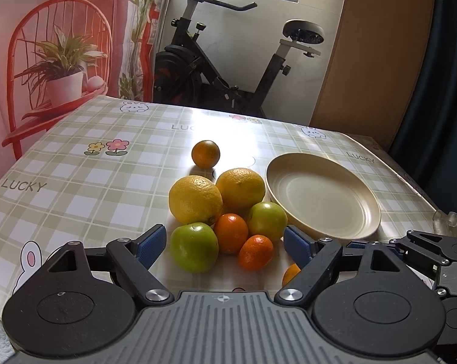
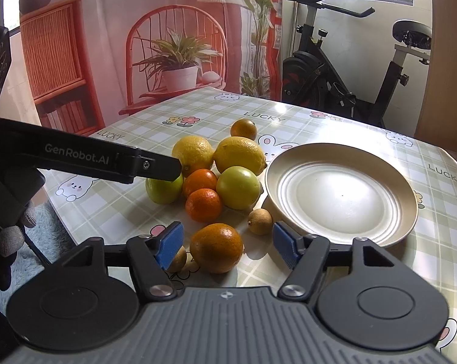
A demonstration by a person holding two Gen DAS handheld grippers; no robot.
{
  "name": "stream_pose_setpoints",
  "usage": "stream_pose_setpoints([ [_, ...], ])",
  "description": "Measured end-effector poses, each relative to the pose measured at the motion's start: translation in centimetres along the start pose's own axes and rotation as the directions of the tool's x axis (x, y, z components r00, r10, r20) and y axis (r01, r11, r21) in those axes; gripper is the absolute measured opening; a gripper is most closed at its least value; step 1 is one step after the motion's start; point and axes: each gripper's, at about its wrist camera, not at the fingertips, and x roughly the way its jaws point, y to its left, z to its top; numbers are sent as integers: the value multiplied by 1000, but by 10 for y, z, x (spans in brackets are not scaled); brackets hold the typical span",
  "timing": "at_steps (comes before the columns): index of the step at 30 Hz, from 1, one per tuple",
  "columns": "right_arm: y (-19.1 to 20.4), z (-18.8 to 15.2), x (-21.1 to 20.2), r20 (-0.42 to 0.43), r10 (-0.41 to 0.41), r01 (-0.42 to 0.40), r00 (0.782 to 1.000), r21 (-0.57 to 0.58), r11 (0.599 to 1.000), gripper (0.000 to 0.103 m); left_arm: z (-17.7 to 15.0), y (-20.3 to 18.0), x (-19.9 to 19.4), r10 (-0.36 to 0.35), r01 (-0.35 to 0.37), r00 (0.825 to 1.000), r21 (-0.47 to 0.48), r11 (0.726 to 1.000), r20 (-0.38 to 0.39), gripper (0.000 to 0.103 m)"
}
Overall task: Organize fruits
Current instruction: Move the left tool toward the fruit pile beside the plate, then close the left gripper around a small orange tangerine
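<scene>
Exercise bike (image 1: pixel 228 60) behind table (image 1: pixel 77 182); fruit pile (image 1: pixel 219 212) beside plate (image 1: pixel 322 197)

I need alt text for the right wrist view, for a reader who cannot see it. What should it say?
The open right gripper points at an orange on a checked tablecloth, with an empty cream plate to the right. Behind lie lemons, green fruits and smaller oranges in a cluster, and the left gripper reaches in from the left.
</scene>
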Motion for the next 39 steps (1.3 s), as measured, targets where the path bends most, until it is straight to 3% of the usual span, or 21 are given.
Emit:
stream_pose_setpoints([
  [3,-2,-3,2,-8,7,-7,1000,16,1000,56,-2,0,0,-39,39,999,3,999,11,80],
  [5,-5,-4,1,-8,11,-11,1000,28,1000,55,-3,0,0,-54,54,998,-1,999,15,69],
  [7,-7,-5,2,-12,16,-15,1000,36,999,54,-4,0,3,-71,71,997,-1,997,3,51],
  [9,-7,-6,3,-21,23,-22,1000,38,999,54,-5,-4,6,-99,99,995,8,995,-20,43],
  [17,-11,-11,11,-49,53,-51,997,58,997,52,-11,-21,16,-175,182,981,82,980,-82,42],
  [28,-11,-14,21,-67,93,-88,993,77,993,49,-15,-27,45,-266,278,942,30,960,-205,42],
  [33,-17,-14,23,-63,106,-99,992,101,990,45,-15,-30,52,-286,300,931,24,954,-228,41],
  [39,-21,-13,17,-36,96,-91,995,120,989,45,-10,-31,48,-303,315,929,27,949,-211,41],
])
